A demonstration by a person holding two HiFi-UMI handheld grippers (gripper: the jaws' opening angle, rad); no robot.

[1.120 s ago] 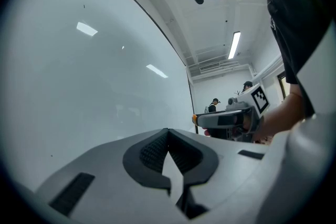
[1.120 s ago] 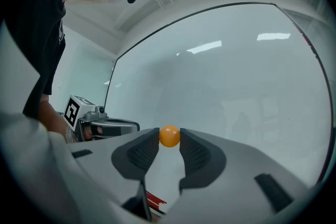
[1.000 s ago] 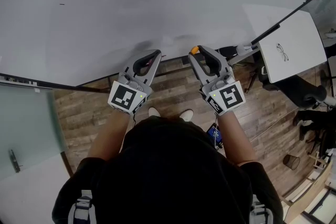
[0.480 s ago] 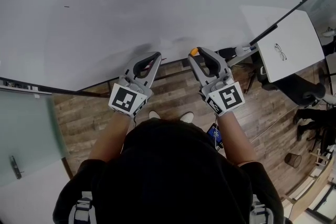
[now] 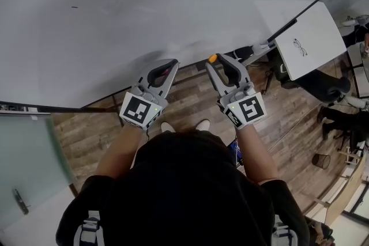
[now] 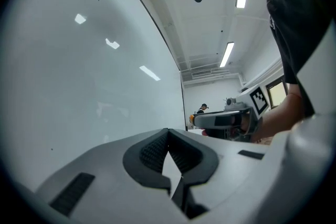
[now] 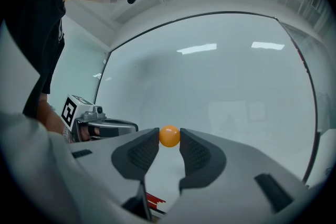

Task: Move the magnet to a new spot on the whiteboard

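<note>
A small orange ball magnet [image 7: 169, 136] sits pinched between the tips of my right gripper [image 7: 169, 140], which is shut on it. In the head view the magnet [image 5: 213, 57] shows at the tip of the right gripper [image 5: 214, 61], close to the lower edge of the big whiteboard [image 5: 173, 3]. Whether it touches the board I cannot tell. My left gripper [image 5: 172, 63] hovers beside it to the left, also pointing at the board, jaws shut with nothing in them. In the left gripper view its tips [image 6: 168, 132] meet in front of the whiteboard [image 6: 79, 86].
A white table [image 5: 314, 31] with a pair of glasses [image 5: 300, 44] stands at the right, with a dark chair [image 5: 323, 86] below it. A glass door [image 5: 29, 141] is at the left. Wooden floor [image 5: 190, 101] lies under the board. A red item [image 7: 155, 199] lies below the right jaws.
Both grippers keep their places by the board's lower edge, the right one still holding the magnet. Only the head view has shifted a little.
</note>
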